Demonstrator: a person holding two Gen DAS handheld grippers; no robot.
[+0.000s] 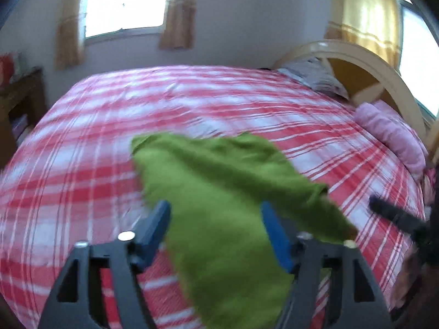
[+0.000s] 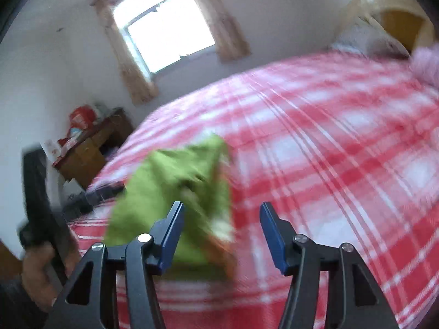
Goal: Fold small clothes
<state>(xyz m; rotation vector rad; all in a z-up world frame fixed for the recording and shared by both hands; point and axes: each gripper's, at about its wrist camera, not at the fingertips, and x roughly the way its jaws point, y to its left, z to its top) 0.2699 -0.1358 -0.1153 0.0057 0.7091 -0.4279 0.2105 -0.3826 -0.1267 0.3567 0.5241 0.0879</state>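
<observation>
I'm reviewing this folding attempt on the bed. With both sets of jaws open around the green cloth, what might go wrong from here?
1. The green cloth garment looks bunched on the red-and-white plaid bedspread; it may settle crooked and spoil the fold.
2. It lies between the left gripper's open jaws, so closing blindly might pinch several layers.
3. The right gripper is close by, so the two could collide.

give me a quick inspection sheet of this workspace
surface: bed with red and white plaid cover
job's things: green cloth, loosely spread, blurred
clutter: pink rolled blanket and grey pillow by the headboard
grippers: left gripper open over the cloth; right gripper open, cloth by its left finger
cables: nothing seen
surroundings: curtained window, wooden side table holding red items
</observation>
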